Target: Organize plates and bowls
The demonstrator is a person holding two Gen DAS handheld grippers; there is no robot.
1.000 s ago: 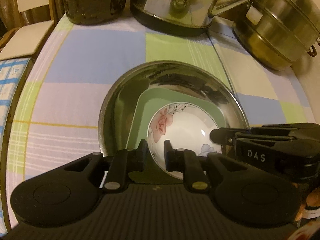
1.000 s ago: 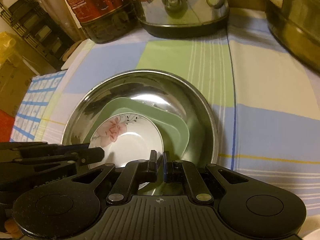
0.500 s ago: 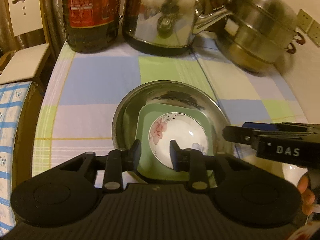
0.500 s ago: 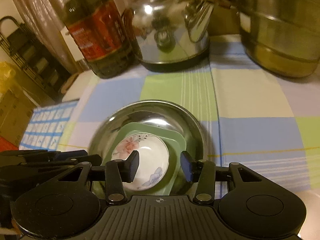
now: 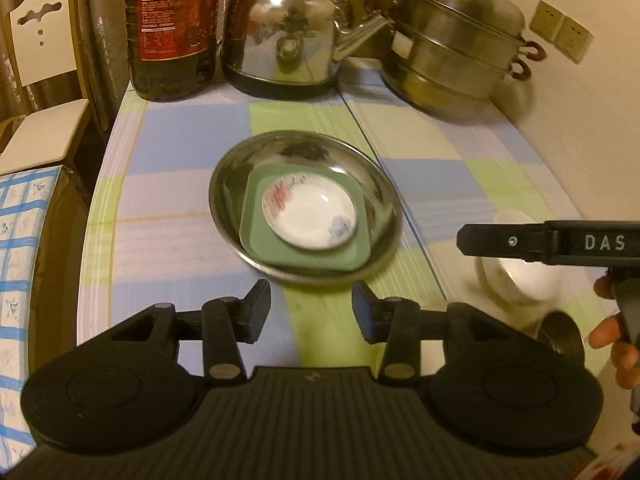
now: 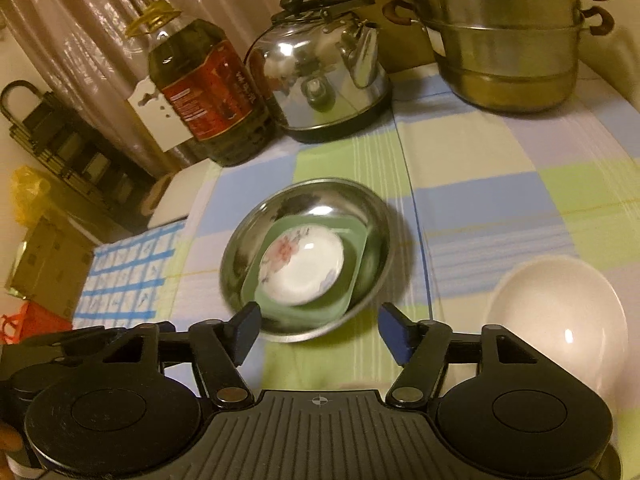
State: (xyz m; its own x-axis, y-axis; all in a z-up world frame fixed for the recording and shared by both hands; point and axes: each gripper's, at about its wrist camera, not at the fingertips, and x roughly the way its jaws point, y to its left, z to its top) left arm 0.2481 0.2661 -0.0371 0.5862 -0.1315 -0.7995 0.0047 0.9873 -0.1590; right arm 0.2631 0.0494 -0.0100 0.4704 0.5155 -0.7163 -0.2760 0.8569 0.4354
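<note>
Both my grippers hang empty, left gripper (image 5: 311, 312) and right gripper (image 6: 320, 334), fingers spreading wider with nothing between them. Just ahead of the fingers the floral saucer (image 5: 309, 212) sits nested on the green square plate (image 5: 340, 256) inside the steel bowl (image 5: 240, 172). That stack looks done (I reckon). The white bowl (image 6: 556, 316), right of my right fingers, waits loose on the worktop (image 6: 480, 184).

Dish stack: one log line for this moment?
left claw: opening, empty | right claw: opening, empty | floral dish on green plate in steel bowl
</note>
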